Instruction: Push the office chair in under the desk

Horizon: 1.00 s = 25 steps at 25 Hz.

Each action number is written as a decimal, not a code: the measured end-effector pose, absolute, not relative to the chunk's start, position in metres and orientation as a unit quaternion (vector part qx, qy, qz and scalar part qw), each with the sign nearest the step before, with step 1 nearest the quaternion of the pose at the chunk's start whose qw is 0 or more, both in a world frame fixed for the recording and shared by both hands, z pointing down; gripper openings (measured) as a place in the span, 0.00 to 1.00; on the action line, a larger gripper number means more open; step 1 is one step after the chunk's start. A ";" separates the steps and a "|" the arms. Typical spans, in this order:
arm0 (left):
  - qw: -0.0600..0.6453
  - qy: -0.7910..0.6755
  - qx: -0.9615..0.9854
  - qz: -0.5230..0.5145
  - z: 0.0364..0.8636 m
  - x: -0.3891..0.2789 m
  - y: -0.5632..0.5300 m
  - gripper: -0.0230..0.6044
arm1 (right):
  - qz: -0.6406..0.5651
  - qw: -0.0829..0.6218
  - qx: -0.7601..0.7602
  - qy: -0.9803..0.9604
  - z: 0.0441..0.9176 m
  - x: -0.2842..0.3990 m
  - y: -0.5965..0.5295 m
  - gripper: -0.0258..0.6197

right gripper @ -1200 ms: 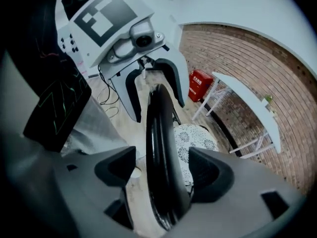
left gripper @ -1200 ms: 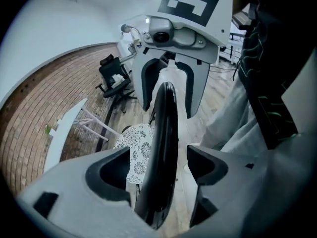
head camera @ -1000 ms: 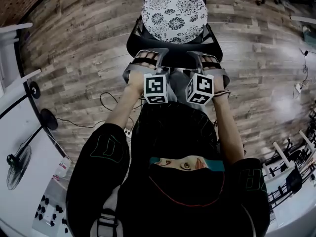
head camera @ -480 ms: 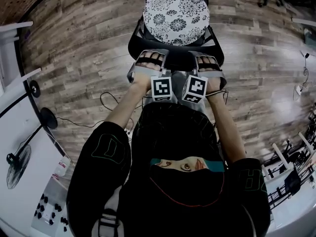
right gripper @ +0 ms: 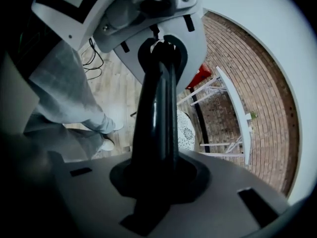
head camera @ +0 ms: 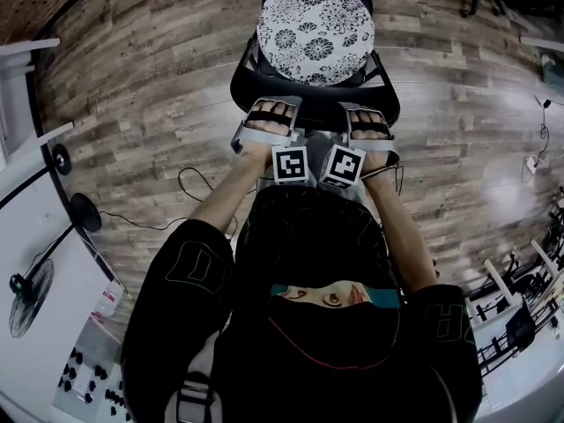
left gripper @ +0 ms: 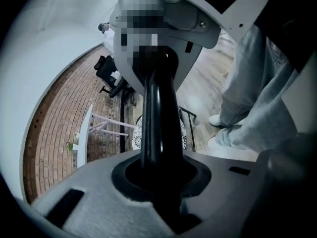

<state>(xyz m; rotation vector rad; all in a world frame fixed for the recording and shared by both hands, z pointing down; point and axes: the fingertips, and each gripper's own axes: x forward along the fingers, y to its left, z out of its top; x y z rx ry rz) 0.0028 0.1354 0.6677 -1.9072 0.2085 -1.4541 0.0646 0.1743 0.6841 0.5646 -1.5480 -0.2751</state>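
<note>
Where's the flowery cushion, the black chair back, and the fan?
flowery cushion (head camera: pixel 315 20), head view, middle of its patterned top.
chair back (head camera: pixel 317 113), head view, middle of its black top edge.
fan (head camera: pixel 26 303), head view, its round wire cage near the left edge.

Grey wood-plank floor (head camera: pixel 132 104), black standing fan (head camera: pixel 26 302) at left.

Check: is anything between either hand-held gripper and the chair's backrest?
Nothing visible does. The left hand-held gripper and the right hand-held gripper are both closing straight onto the chair's black backrest, which sits between each one's jaws.
</note>
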 end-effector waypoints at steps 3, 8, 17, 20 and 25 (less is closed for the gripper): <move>0.312 0.043 -0.756 -0.574 0.679 0.001 0.148 0.15 | -0.118 0.673 0.258 -0.683 0.683 0.066 0.173 0.13; 0.314 0.045 -0.753 -0.576 0.676 -0.001 0.141 0.14 | -0.105 0.674 0.255 -0.685 0.682 0.066 0.174 0.12; 0.317 0.041 -0.759 -0.567 0.666 0.000 0.125 0.14 | -0.097 0.677 0.251 -0.685 0.672 0.066 0.157 0.11; 0.319 0.039 -0.762 -0.562 0.660 0.000 0.116 0.14 | -0.095 0.679 0.246 -0.685 0.667 0.066 0.149 0.11; 0.327 0.033 -0.766 -0.552 0.652 0.000 0.100 0.15 | -0.092 0.684 0.240 -0.682 0.660 0.065 0.134 0.11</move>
